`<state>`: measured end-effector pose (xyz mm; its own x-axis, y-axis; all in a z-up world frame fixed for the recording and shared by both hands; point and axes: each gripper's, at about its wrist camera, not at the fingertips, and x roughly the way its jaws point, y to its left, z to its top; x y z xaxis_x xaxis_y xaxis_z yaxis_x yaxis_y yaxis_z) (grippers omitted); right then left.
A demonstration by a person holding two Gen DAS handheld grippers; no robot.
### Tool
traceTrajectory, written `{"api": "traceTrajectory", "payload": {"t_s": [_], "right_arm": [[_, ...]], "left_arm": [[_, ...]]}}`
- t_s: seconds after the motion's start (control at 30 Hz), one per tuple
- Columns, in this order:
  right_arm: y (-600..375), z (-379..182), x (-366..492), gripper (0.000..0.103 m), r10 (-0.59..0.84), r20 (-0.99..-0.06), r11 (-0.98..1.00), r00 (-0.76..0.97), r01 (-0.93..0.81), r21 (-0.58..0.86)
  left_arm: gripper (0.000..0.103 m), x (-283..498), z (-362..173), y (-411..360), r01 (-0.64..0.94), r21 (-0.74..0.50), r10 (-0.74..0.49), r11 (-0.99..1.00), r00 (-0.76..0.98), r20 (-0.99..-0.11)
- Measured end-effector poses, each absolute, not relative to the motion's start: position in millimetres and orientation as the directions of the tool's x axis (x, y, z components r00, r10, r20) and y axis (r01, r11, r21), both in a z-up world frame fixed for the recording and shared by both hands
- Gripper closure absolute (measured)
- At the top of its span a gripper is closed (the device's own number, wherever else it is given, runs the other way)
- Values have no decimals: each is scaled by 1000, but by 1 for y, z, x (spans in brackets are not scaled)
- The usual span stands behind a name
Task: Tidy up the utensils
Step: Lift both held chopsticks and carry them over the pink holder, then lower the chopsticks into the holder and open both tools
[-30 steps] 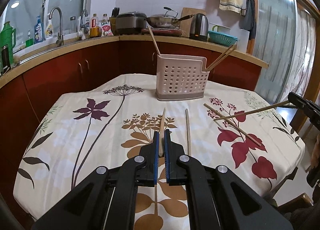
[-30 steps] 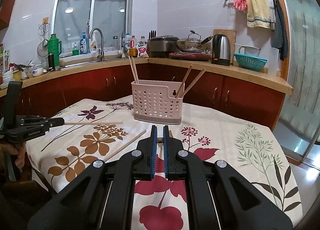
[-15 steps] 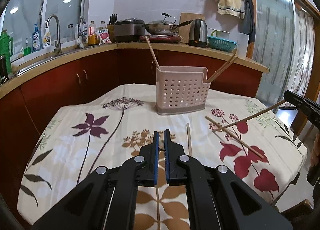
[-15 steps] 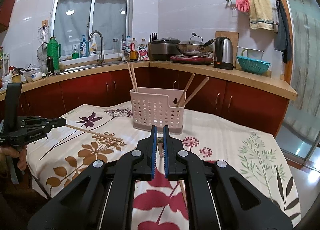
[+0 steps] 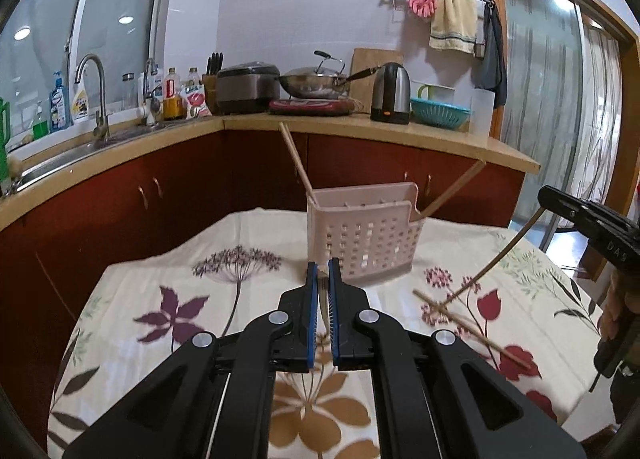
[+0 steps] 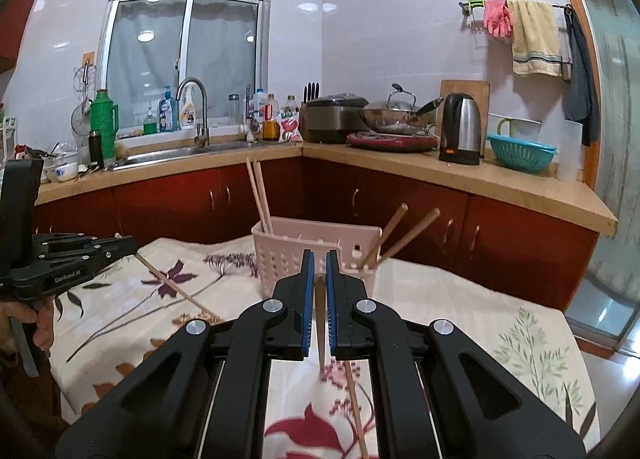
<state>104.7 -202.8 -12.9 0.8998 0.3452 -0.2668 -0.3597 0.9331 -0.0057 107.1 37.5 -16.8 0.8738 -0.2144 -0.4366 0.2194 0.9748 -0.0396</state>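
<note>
- Left claw (image 5: 323, 279): closed narrow on a chopstick (image 5: 322, 299) that runs between its blue pads. In the right wrist view the same stick (image 6: 176, 287) slants from the claw tip down toward the worktop, so its far end is low or just touching the cloth.
- Right claw (image 6: 317, 271): likewise nipped on a second chopstick (image 6: 320, 323); the left wrist view shows it (image 5: 496, 263) sloping down from the claw to the cloth, where it crosses a loose chopstick (image 5: 472, 329).
- Both sticks are gripped near one end, which I judge suits dropping them upright into the pink perforated holder (image 5: 364, 235).
- The holder stands mid-worktop, ahead of both claws. It already carries sticks leaning out at each end: two at its left (image 6: 260, 195), two at its right (image 6: 404, 235).
- Pose: both claws are held level above the floral cloth (image 5: 180, 299), pointing at the holder, one from either side.
- Judgement: task part done; at least one stick remains lying on the worktop.
</note>
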Motion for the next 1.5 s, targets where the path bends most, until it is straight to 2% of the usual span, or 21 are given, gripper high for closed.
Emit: {"api": "traceTrajectory", "payload": {"t_s": [0.4, 0.7, 0.87, 1.07, 1.27, 1.33, 1.4, 1.43, 1.5], "right_arm": [[-203, 9, 130, 97, 365, -195, 929, 910, -369, 17], [-215, 69, 142, 97, 399, -54, 917, 915, -398, 32], [-219, 92, 160, 97, 384, 14, 923, 923, -384, 10], [-220, 87, 202, 97, 361, 13, 932, 932, -361, 15], [-218, 51, 235, 97, 358, -69, 933, 931, -355, 58], [-219, 35, 244, 97, 363, -116, 931, 924, -356, 79], [-218, 24, 245, 95, 356, -137, 934, 924, -347, 81], [-218, 20, 243, 95, 352, -142, 936, 925, -343, 81], [-220, 15, 234, 85, 347, -149, 938, 926, -339, 78]], "left_arm": [[98, 127, 10, 26, 251, -41, -249, 967, 901, -357], [98, 136, 76, 26, 319, -54, -322, 946, 911, -260], [98, 147, 103, 23, 303, -7, -299, 953, 935, -189], [98, 178, 96, 11, 281, 34, -270, 959, 944, -191], [97, 213, 50, 1, 290, 10, -274, 957, 915, -297], [94, 220, 34, -1, 284, 8, -266, 959, 907, -327], [74, 220, 23, -2, 280, 2, -262, 960, 900, -348], [69, 219, 18, -1, 274, -3, -257, 962, 898, -357], [56, 212, 14, 0, 264, -7, -249, 964, 900, -359]]}}
